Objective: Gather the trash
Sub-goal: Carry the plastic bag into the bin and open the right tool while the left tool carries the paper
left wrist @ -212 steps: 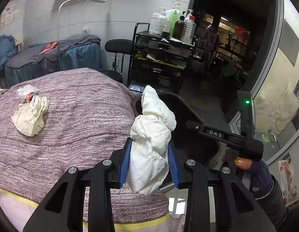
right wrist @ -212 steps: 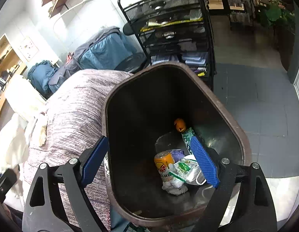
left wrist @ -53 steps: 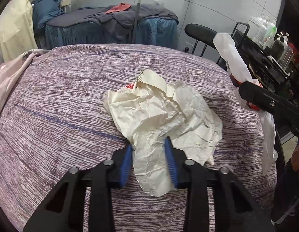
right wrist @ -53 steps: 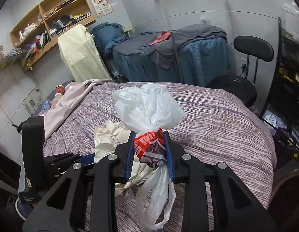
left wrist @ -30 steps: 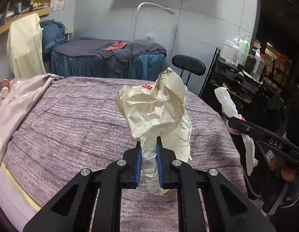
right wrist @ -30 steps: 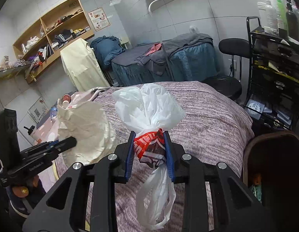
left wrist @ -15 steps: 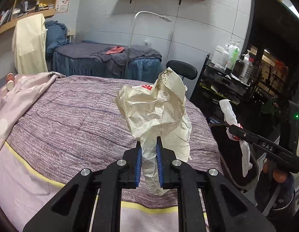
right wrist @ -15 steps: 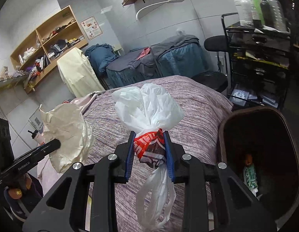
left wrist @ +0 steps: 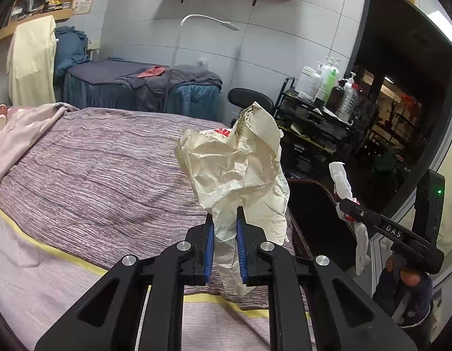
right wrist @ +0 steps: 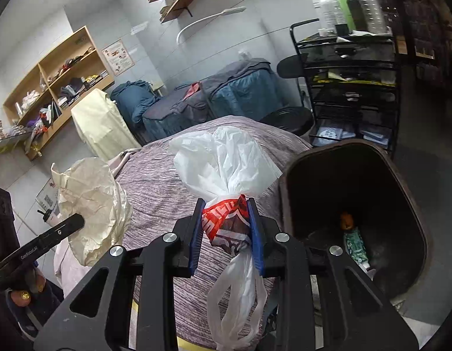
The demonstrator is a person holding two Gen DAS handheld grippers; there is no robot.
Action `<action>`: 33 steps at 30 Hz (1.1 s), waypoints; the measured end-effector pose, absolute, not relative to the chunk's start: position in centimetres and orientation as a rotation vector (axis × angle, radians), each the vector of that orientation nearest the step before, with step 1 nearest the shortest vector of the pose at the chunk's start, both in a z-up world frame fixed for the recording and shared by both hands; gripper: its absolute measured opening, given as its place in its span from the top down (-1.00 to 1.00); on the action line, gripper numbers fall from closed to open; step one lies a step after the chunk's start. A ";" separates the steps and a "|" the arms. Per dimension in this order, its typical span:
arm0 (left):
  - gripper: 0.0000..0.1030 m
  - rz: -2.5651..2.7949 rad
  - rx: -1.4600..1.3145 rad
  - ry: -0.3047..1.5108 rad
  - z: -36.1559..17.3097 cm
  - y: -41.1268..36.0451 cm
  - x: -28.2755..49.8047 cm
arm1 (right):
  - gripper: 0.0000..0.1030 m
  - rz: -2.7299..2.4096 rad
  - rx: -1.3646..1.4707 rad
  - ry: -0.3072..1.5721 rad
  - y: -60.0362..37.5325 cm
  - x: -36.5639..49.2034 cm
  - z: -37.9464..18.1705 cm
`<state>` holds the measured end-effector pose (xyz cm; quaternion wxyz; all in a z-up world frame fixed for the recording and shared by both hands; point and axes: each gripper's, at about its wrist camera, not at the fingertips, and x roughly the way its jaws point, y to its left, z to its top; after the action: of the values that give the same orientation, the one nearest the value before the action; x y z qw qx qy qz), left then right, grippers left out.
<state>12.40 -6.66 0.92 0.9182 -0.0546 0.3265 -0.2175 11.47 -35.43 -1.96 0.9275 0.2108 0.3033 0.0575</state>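
Two grippers are loaded, each clenched on one item of trash. The left gripper (left wrist: pixel 225 242) holds a crumpled cream paper wrapper (left wrist: pixel 240 169) between nearly closed blue fingers (left wrist: pixel 209 244); the wrapper stands upright above the fingers, with a tail hanging below them. The right gripper (right wrist: pixel 226 234) holds a white plastic bag (right wrist: pixel 226 158) at its red-printed knot (right wrist: pixel 226 219); the bag balloons above the fingers, and its loose handles hang below.

Open room: the bed (left wrist: pixel 103 175) with the striped purple cover lies under and beyond both grippers. A yellow stripe marks its near edge in the left wrist view. The dark trash bin (right wrist: pixel 290 175) stands just beside the bed's corner, mouth open and unobstructed, with earlier trash (right wrist: pixel 354 242) at the bottom. A black wire cart (right wrist: pixel 351 67) with bottles stands beyond the bin, and a stool (right wrist: pixel 290 65) stands near it.

Pose: both grippers point forward and downward. The right gripper sits beside the bin rim, bag clear of the opening. The left gripper is over the bed's near edge, well to the left of the bin.
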 end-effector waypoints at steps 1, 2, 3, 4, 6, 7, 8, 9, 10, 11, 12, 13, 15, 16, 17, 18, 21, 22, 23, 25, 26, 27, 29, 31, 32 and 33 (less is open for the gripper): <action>0.74 -0.456 -0.113 0.673 0.9 -6.9 12.3 | 0.43 0.110 0.436 0.622 -35.7 11.2 -2.0; 0.74 -0.462 -0.112 0.674 0.9 -7.2 12.3 | 0.43 0.103 0.439 0.621 -36.0 10.9 -2.1; 0.74 -0.469 -0.111 0.676 0.8 -7.5 12.2 | 0.43 0.097 0.442 0.621 -36.3 10.7 -2.2; 0.74 -0.476 -0.110 0.678 0.8 -7.9 12.2 | 0.43 0.089 0.445 0.621 -36.6 10.4 -2.2; 0.74 -0.491 -0.112 0.683 0.7 -8.4 12.0 | 0.43 0.074 0.450 0.622 -37.2 10.1 -2.4; 0.74 -0.499 -0.111 0.687 0.6 -8.8 11.9 | 0.43 0.063 0.451 0.622 -37.6 9.9 -2.5; 0.74 -0.508 -0.109 0.690 0.5 -9.2 11.9 | 0.43 0.054 0.451 0.622 -37.7 9.7 -2.5; 0.74 -0.516 -0.105 0.692 0.5 -9.5 11.8 | 0.43 0.045 0.451 0.622 -38.0 9.7 -2.6; 0.74 -0.523 -0.102 0.694 0.4 -9.7 11.8 | 0.43 0.030 0.450 0.623 -38.4 9.5 -2.7; 0.74 -0.528 -0.100 0.695 0.4 -9.9 11.7 | 0.43 0.020 0.450 0.623 -38.6 9.5 -2.8; 0.74 -0.534 -0.098 0.697 0.3 -10.2 11.6 | 0.43 0.008 0.453 0.624 -39.0 9.4 -2.9; 0.74 -0.539 -0.095 0.700 0.2 -10.5 11.6 | 0.43 -0.005 0.455 0.625 -39.3 9.3 -3.0; 0.74 -0.549 -0.091 0.705 0.1 -10.9 11.5 | 0.43 -0.029 0.454 0.627 -40.1 9.4 -3.3; 0.74 -0.553 -0.090 0.707 0.1 -11.1 11.5 | 0.43 -0.041 0.451 0.630 -40.5 9.5 -3.4; 0.74 -0.558 -0.089 0.710 0.0 -11.4 11.5 | 0.43 -0.049 0.452 0.632 -40.9 9.7 -3.5; 0.74 -0.563 -0.088 0.714 -0.1 -11.6 11.5 | 0.43 -0.060 0.455 0.635 -41.3 9.8 -3.7; 0.74 -0.574 -0.084 0.720 -0.2 -12.1 11.6 | 0.43 -0.092 0.456 0.645 -42.2 10.4 -4.3; 0.74 -0.576 -0.083 0.721 -0.2 -12.3 11.5 | 0.43 -0.103 0.456 0.652 -42.6 10.7 -4.6; 0.74 -0.581 -0.081 0.723 -0.2 -12.5 11.5 | 0.43 -0.110 0.458 0.658 -42.9 11.0 -4.9; 0.74 -0.586 -0.078 0.725 -0.2 -12.8 11.6 | 0.43 -0.130 0.460 0.673 -43.4 11.5 -5.4; 0.74 -0.589 -0.076 0.728 -0.3 -13.0 11.7 | 0.43 -0.141 0.462 0.682 -43.8 11.8 -5.8; 0.74 -0.593 -0.075 0.730 -0.3 -13.2 11.7 | 0.43 -0.151 0.466 0.690 -44.1 12.1 -6.1; 0.74 -0.599 -0.071 0.733 -0.3 -13.5 11.8 | 0.43 -0.168 0.474 0.704 -44.5 12.6 -6.8; 0.74 -0.604 -0.068 0.733 -0.3 -13.6 11.8 | 0.43 -0.187 0.477 0.718 -44.9 13.1 -7.4; 0.74 -0.606 -0.067 0.734 -0.3 -13.6 11.8 | 0.43 -0.197 0.480 0.726 -45.2 13.3 -7.8; 0.74 -0.607 -0.066 0.735 -0.3 -13.7 11.8 | 0.43 -0.203 0.483 0.733 -45.3 13.5 -8.1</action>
<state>11.84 -13.68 -0.30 0.8880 -0.0318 0.3538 -0.2920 13.47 -45.33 -8.13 0.9002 0.2334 0.3543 -0.0983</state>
